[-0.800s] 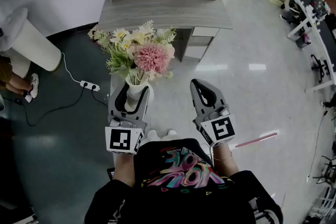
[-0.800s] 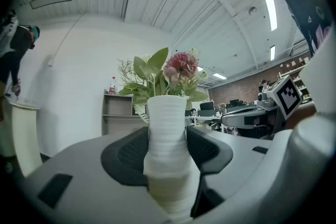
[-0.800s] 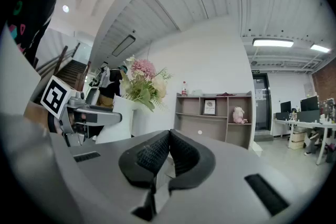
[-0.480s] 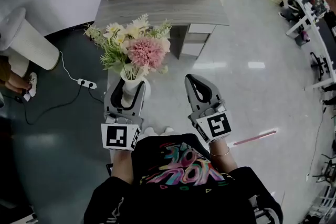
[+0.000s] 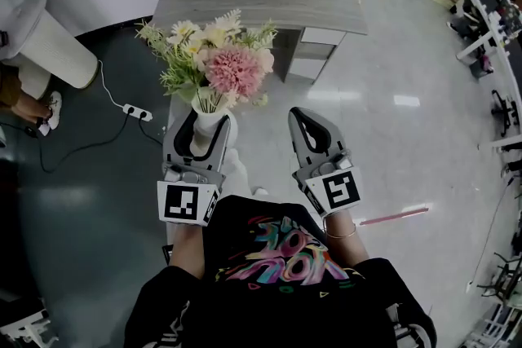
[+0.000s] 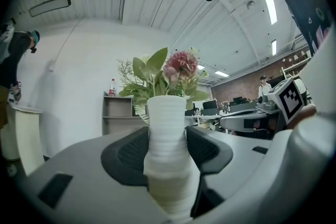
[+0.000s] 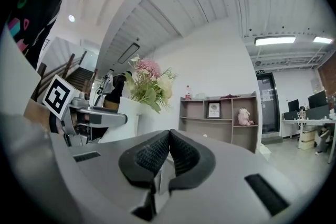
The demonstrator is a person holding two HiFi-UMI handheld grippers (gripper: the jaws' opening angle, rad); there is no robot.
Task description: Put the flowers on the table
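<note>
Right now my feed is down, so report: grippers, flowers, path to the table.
Left gripper shut on white vase, flowers upright in it. Right gripper shut, empty. Grey table ahead, no obstacle seen.

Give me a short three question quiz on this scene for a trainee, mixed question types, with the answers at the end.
1. True or false: the right gripper is shut with nothing between its jaws.
2. What grips the white vase? A: left gripper; B: right gripper; C: neither.
3. Fill in: the flowers are not yet set on the grey ___.
Key: 1 true; 2 A; 3 table.
</note>
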